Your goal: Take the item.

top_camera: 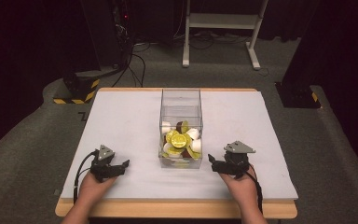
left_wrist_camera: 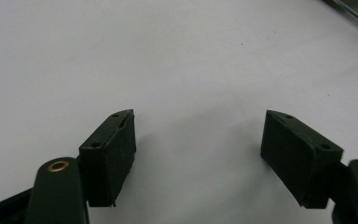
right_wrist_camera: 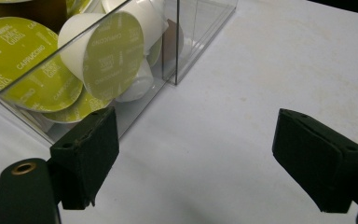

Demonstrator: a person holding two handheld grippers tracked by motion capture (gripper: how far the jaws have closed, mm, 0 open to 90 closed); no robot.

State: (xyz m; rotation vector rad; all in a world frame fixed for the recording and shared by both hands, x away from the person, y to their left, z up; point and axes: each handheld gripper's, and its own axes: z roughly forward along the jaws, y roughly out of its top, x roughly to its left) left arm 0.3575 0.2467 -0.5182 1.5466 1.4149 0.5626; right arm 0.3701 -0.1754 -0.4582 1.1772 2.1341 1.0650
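My left gripper rests near the front-left corner of the white worktop, jaws spread wide on nothing. My right gripper sits toward the front-right, jaws just as wide, empty, just beside the clear plastic box of green-lidded coffee capsules mid-worktop.

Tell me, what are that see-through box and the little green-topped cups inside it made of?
The box looks like clear hard plastic, perhaps acrylic: straight glossy walls you see right through, with sharp edges. The cups seem to be white moulded plastic, smooth and slightly shiny. Their green lids look like thin printed foil or film, flat with a soft sheen; which one, I cannot tell.
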